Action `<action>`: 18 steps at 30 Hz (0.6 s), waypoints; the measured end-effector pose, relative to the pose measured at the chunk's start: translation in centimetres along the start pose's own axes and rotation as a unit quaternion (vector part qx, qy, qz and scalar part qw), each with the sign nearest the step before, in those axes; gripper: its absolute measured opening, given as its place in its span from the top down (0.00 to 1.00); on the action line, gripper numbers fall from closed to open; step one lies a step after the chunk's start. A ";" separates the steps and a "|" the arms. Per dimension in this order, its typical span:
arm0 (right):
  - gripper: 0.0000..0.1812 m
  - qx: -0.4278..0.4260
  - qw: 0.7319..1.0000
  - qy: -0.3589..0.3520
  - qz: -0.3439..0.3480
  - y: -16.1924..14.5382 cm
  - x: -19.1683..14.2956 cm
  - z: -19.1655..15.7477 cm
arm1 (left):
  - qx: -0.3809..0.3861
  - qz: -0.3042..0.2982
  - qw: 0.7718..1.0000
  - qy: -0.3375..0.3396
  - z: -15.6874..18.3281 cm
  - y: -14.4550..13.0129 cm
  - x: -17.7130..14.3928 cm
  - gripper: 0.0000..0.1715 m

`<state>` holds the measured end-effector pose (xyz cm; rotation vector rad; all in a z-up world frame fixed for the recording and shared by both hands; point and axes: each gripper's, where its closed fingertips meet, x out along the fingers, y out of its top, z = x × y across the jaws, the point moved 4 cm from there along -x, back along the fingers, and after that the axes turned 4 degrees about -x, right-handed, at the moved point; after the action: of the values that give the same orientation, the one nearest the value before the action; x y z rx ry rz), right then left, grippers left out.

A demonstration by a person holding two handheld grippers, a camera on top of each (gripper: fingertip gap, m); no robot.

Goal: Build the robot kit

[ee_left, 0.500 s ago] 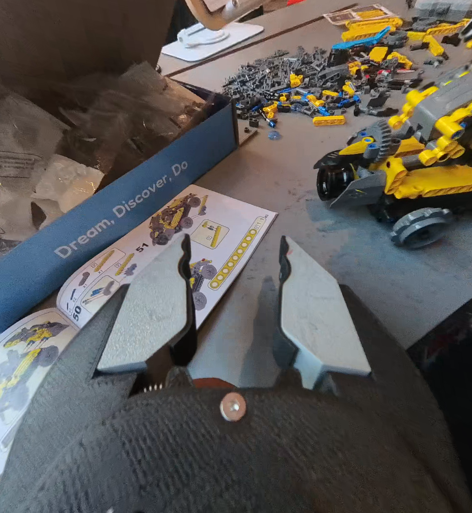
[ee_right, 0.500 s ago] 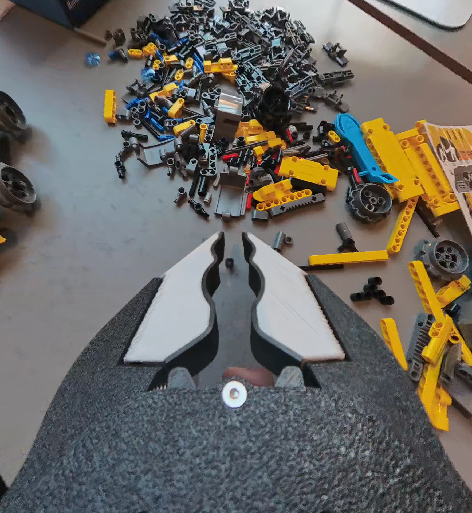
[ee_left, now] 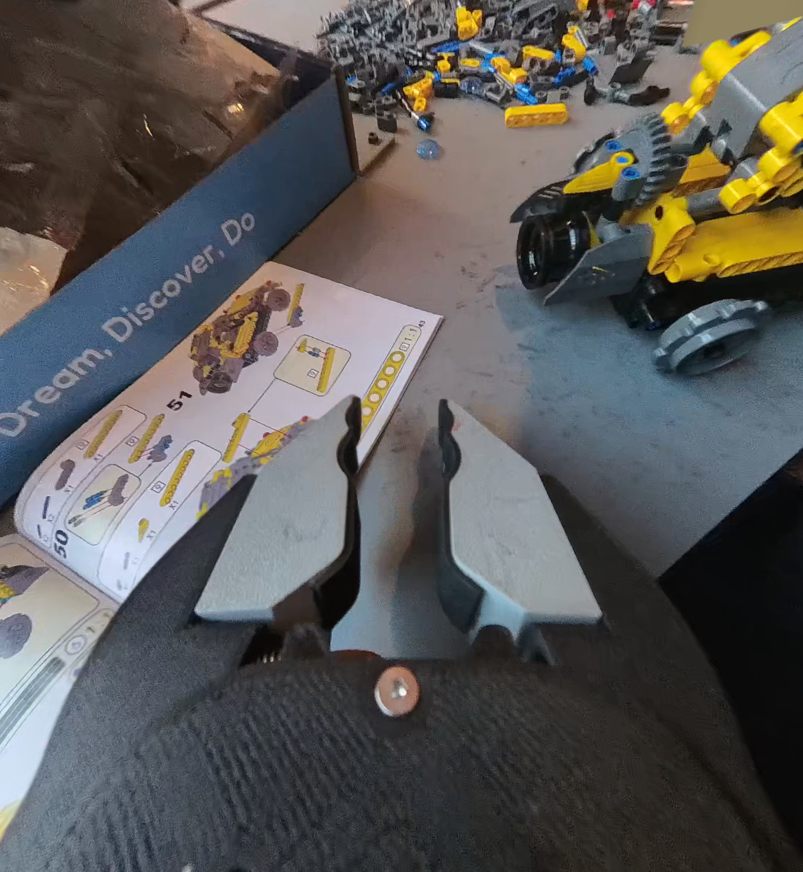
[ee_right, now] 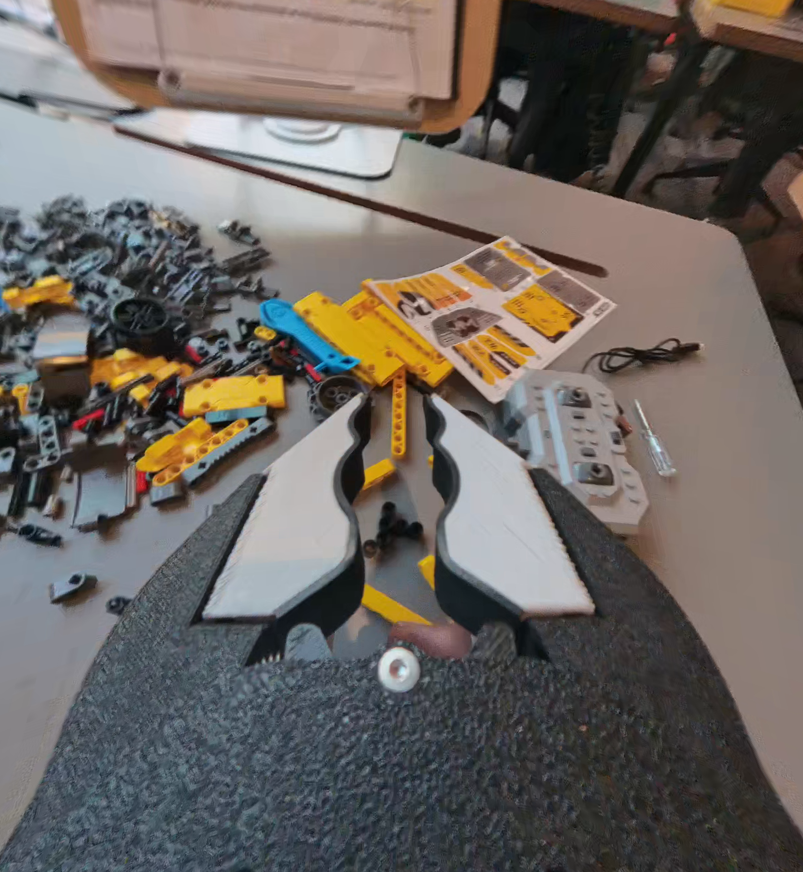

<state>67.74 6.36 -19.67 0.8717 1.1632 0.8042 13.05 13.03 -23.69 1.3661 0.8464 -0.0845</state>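
Observation:
My left gripper (ee_left: 397,408) is open and empty, low over the grey table at the right edge of an open instruction booklet (ee_left: 229,424). A half-built yellow and grey toy vehicle (ee_left: 701,207) stands to its front right. My right gripper (ee_right: 396,401) is open and empty, above loose parts: a thin yellow beam (ee_right: 398,415) lies just beyond the fingertips, small black connectors (ee_right: 392,526) lie between the fingers, and a dark wheel (ee_right: 336,396) is by the left fingertip. The big pile of yellow, black and blue pieces (ee_right: 107,368) spreads to the left.
A blue box wall (ee_left: 154,292) with plastic bags inside runs along the left of the booklet. A sticker sheet (ee_right: 489,316), a grey battery unit (ee_right: 574,443), a small screwdriver (ee_right: 652,443) and a black cable (ee_right: 640,356) lie right of the right gripper. A monitor stand (ee_right: 296,141) is behind. The table edge (ee_left: 701,557) drops off at the right. Left tips to right tips: about 55 cm.
My right gripper has swung right and tilted up, from the middle of the pile to its right side, and its jaws have opened wider. My left gripper moved forward slightly.

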 end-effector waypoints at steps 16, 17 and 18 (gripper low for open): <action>0.89 -0.004 0.986 0.163 -0.019 2.6 2.6 -4.7 | -0.004 -0.039 0.997 -0.061 1.1 -1.0 0.4 0.74; 0.83 -0.015 0.989 0.138 -0.046 2.0 3.5 -4.7 | -0.003 -0.033 0.997 -0.065 1.2 -0.9 0.3 0.72; 0.80 -0.024 0.990 0.118 -0.077 1.4 4.2 -4.7 | 0.000 -0.030 0.997 -0.072 1.3 -0.9 0.3 0.70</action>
<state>63.91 11.44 -21.01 0.6487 1.3951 0.8202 13.42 11.78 -24.61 1.3187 0.7652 -0.2276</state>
